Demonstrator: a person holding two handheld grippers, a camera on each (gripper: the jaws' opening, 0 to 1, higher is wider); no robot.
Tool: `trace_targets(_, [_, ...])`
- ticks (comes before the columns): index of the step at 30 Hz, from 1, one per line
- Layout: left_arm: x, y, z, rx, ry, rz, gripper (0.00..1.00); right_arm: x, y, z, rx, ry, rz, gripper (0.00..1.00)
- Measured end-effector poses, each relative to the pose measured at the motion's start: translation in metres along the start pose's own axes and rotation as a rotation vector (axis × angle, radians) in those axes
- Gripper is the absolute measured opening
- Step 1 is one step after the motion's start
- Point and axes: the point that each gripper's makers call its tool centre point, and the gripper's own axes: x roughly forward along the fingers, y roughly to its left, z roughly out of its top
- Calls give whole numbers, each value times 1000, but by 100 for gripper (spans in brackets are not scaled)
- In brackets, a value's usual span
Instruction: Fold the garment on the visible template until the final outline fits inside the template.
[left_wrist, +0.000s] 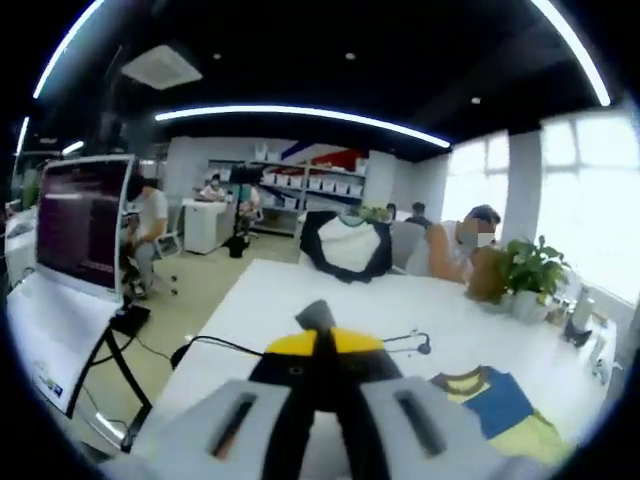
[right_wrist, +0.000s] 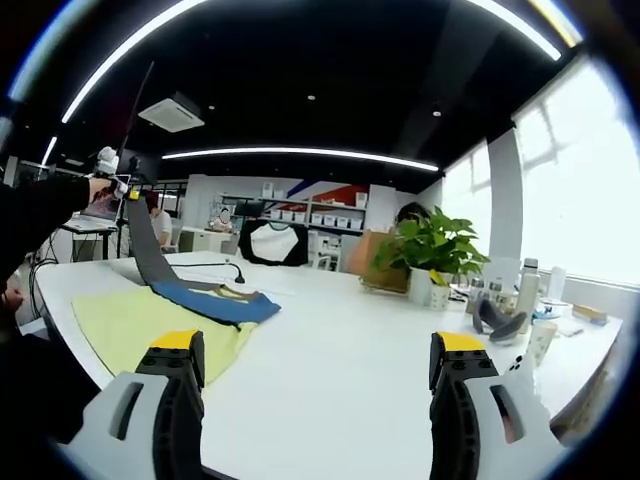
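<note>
Left gripper (left_wrist: 318, 330) pressed together, pinching nothing; right gripper (right_wrist: 315, 365) spread. Garment (right_wrist: 190, 305) on white table (right_wrist: 350, 350); potted plant (right_wrist: 430, 250), black cable (left_wrist: 225, 343) nearby.

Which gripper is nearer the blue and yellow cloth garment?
Left. The left gripper is shut on a lifted dark strip of the garment; the right gripper hangs open just short of it.
</note>
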Motion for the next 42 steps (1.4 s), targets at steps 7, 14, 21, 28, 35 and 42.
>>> trace_targets(7, [1, -35, 15, -10, -16, -63, 3, -3, -2, 2, 3, -6, -3, 96])
trace_targets(14, [3, -64, 21, -27, -24, -111, 3, -3, 2, -1, 5, 0, 11, 96])
trace_targets(21, [13, -106, 29, -104, -23, -190, 3, -3, 2, -3, 8, 6, 10, 96])
trace_targets(28, [17, -143, 24, -60, -11, -225, 3, -2, 1, -5, 12, 11, 11, 96])
trace_targets(35, [20, -176, 23, -54, -12, -271, 3, -1, 5, -7, 13, 18, 24, 96])
trace_targets(42, [25, -210, 13, -26, -5, -318, 3, -1, 3, -8, 16, 21, 20, 96])
